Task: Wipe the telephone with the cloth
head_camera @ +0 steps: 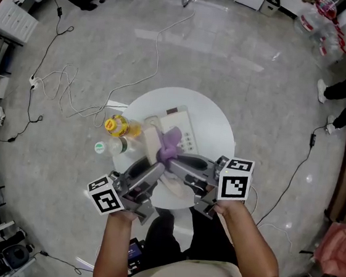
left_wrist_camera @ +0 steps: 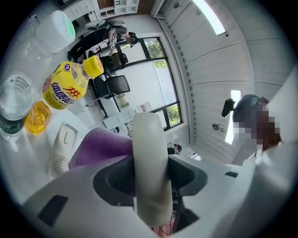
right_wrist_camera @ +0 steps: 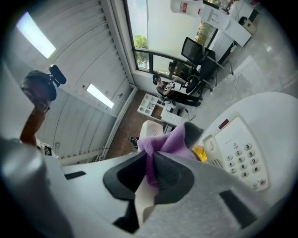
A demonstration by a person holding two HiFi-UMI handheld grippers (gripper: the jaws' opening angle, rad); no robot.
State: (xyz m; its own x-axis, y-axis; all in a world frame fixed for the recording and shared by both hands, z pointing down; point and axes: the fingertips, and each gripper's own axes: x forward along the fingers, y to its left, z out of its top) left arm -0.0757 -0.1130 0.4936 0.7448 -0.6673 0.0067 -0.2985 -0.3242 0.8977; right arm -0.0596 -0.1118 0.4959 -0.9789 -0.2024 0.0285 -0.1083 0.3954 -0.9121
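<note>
A cream telephone base with a keypad rests on the round white table. Its handset is lifted off the base, and my left gripper is shut on it, the pads pressing both sides of the cream bar. My right gripper is shut on a purple cloth, pinched tight between its jaws. The cloth bunches against the handset, just left of it in the left gripper view. Both grippers point level, close together over the table's near half.
A yellow drink bottle and a clear water bottle lie at the table's left edge. White cables trail over the grey floor. Another person's legs and shoes are at the right; shelves stand at the left.
</note>
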